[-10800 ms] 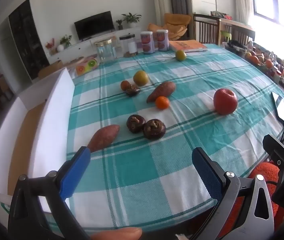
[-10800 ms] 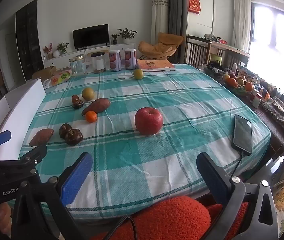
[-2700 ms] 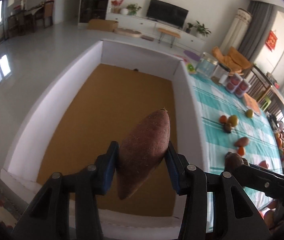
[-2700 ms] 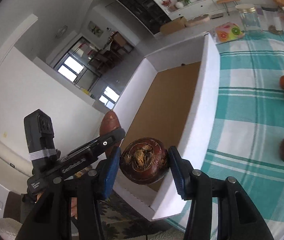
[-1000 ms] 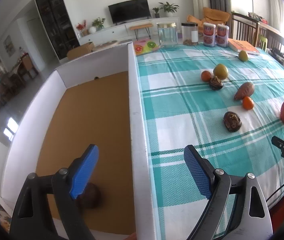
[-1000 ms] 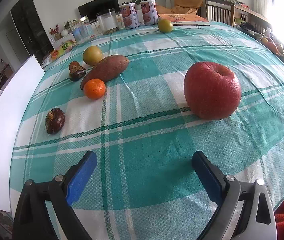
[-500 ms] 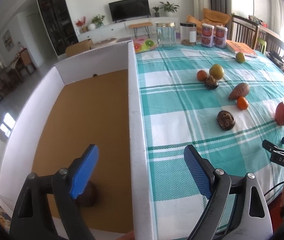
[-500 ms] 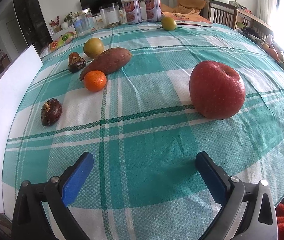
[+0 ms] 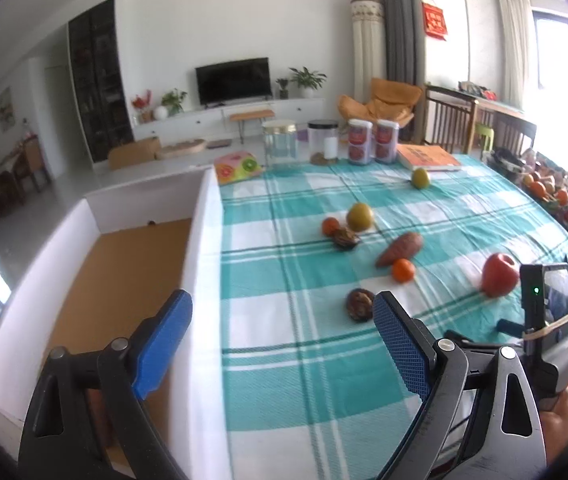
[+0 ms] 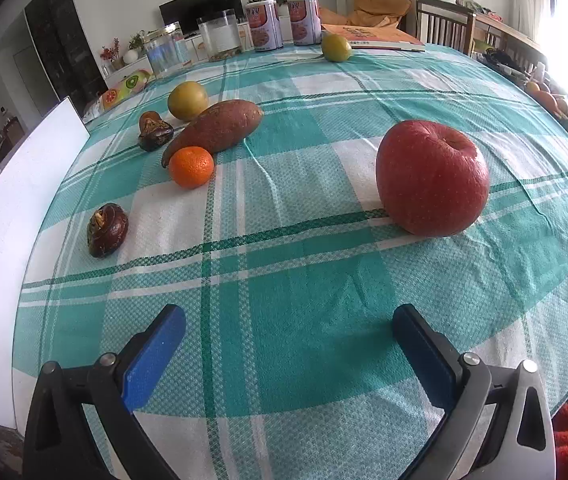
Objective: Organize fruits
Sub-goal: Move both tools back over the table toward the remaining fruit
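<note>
I have both pairs of fingers spread apart and holding nothing. The right gripper (image 10: pixel 284 344) hovers low over the tabletop (image 10: pixel 303 280), with the red apple (image 10: pixel 431 178) ahead of its right finger and a dark brown round fruit (image 10: pixel 107 230) ahead and off past its left finger. Further ahead lie a small orange (image 10: pixel 191 167), touching or just beside the tip of a sweet potato (image 10: pixel 220 128), then a yellow-green fruit (image 10: pixel 188 100) and another dark fruit (image 10: pixel 154 131).

The left gripper (image 9: pixel 280 340) straddles the near wall of the white box (image 9: pixel 200 264): its left finger hangs over the brown box floor, its right finger over the cloth, with the nearest dark fruit showing just past that fingertip.

My worries from here: the apple is wide and smooth, so I judge the fingers could catch it off-centre and send it rolling toward the tabletop edge. The dark fruit is small and uneven, so it could squirt out of a grasp. Swinging the left gripper across could also knock the box wall.

The two red-labelled cans (image 10: pixel 284 24) carry print I cannot read, and the red hanging on the far wall is too small to make out
</note>
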